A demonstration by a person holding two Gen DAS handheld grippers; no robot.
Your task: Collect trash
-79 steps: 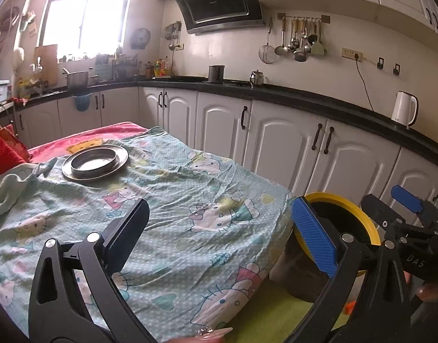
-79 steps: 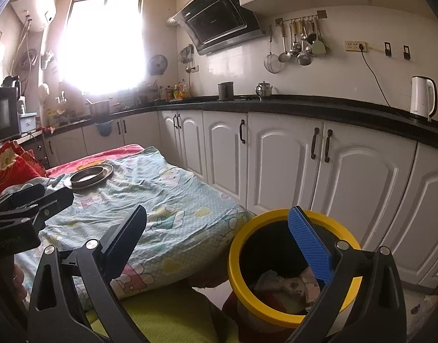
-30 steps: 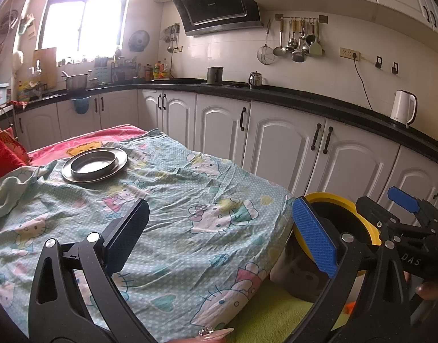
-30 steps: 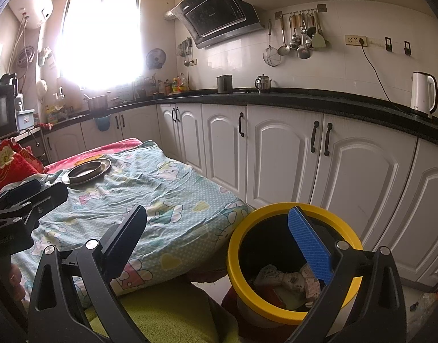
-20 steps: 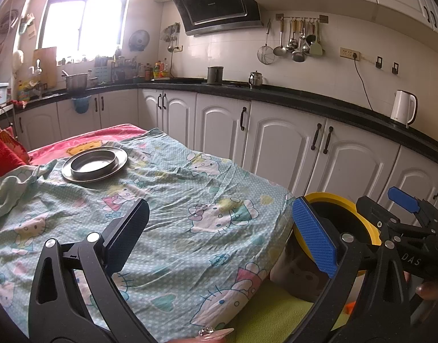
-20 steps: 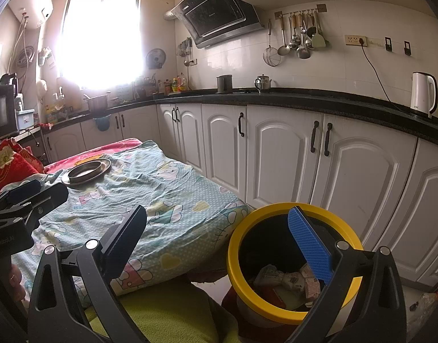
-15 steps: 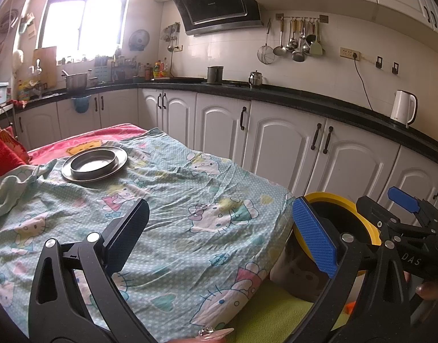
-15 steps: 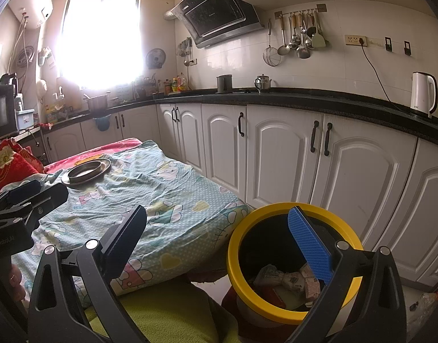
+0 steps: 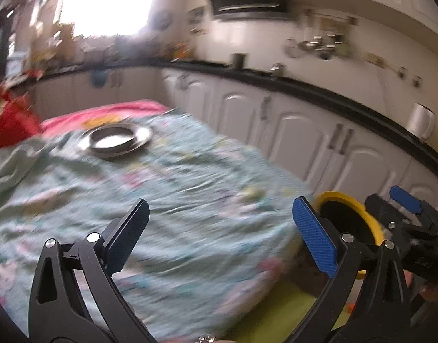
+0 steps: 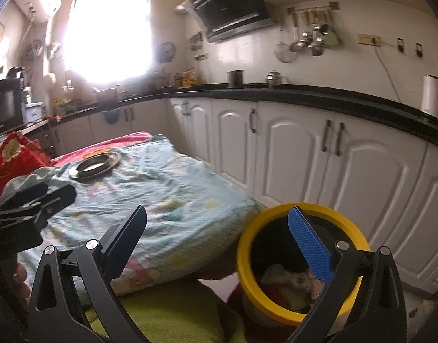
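A yellow-rimmed trash bin (image 10: pixel 301 265) stands on the floor beside the table, with crumpled trash (image 10: pixel 293 283) inside. It also shows in the left wrist view (image 9: pixel 347 223), partly hidden. My right gripper (image 10: pixel 219 243) is open and empty, held above the bin's near side. My left gripper (image 9: pixel 221 234) is open and empty over the table's near edge. The left wrist view is blurred by motion. Each gripper shows in the other's view: the right one (image 9: pixel 404 214), the left one (image 10: pixel 33 200).
A table under a teal cartoon-print cloth (image 10: pixel 161 194) carries a metal plate with a bowl (image 10: pixel 94 167). White cabinets (image 10: pixel 304 157) with a black counter run behind. A white kettle (image 10: pixel 433 95) stands at the right. A red cushion (image 10: pixel 13 157) lies at the left.
Both cameras have shifted and the left wrist view has blurred with fast motion. The bin sits more to the right in the right wrist view. Both grippers stay open and empty.
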